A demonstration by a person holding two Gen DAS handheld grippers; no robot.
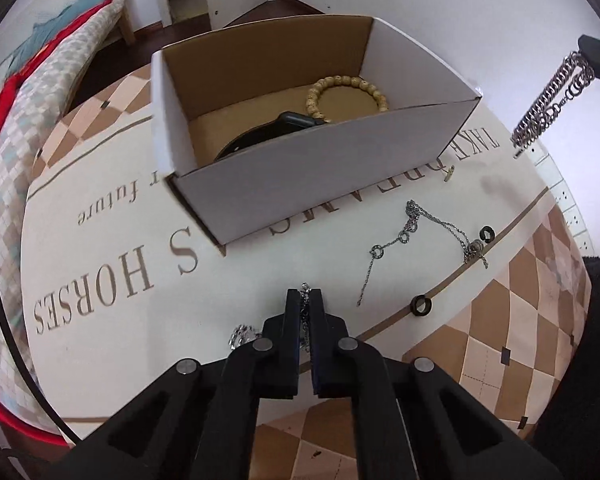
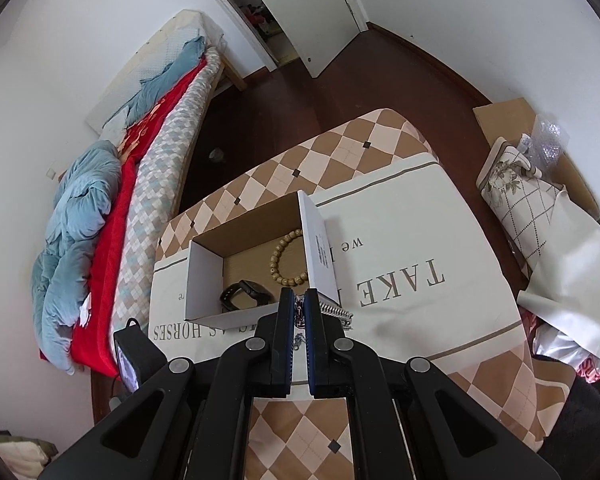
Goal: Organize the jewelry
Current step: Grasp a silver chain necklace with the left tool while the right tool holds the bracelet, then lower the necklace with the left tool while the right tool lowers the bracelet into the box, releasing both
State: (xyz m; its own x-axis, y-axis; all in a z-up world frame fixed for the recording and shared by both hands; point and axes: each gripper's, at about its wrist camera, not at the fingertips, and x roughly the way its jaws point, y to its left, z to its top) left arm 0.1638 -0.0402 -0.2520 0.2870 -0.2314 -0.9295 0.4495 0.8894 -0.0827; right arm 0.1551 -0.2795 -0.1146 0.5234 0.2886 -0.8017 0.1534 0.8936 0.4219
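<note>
Both jaws are pinched on chains: the left gripper [image 1: 305,300] on a thin chain [image 1: 305,294] low at the surface, the right gripper [image 2: 299,306] dangling a chunky chain [image 1: 552,100]. The box [image 1: 324,184] lies straight ahead, nearer the right one.

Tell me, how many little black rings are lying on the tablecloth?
2: one black ring near the cloth's brown stripe, right of the left gripper; another black ring farther right, beside the thin chain's end. The box may hide more.
</note>
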